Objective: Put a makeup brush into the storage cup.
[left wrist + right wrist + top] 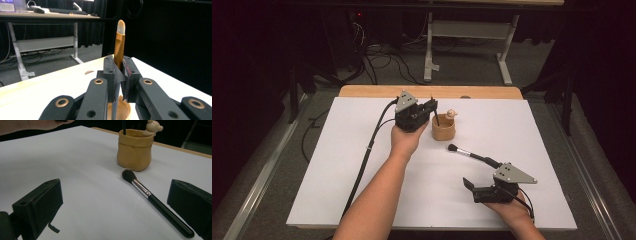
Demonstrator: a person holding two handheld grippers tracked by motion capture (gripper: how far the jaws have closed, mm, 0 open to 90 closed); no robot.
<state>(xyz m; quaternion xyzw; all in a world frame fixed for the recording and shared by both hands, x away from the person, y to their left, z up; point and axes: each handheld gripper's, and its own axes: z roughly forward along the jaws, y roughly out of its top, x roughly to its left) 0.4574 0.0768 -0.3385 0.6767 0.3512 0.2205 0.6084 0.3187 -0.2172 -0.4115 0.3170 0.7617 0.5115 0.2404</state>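
Your left gripper (430,106) is clamped tight on a slim copper-brown brush with a pale tip (120,42), holding it upright over the tan, sack-shaped ceramic pot with a little bear figure on its rim (444,127). The pot's open mouth sits right below your jaws in the left gripper view, so the brush looks lined up to go in, or is already partly in; I can't tell how deep its lower end reaches. Holding it vertical makes sense, since it can drop straight down beside the dark handle already standing in the pot.

The pot stands toward the counter's (362,165) far edge, about midway across. Your right gripper (468,186) rests near the near right corner with its jaws spread wide and nothing between them. The black-handled powder brush with a dark bristle head (150,197) lies flat just ahead of that gripper, bristles toward the pot, handle end closest to you. Looks like your next pickup.
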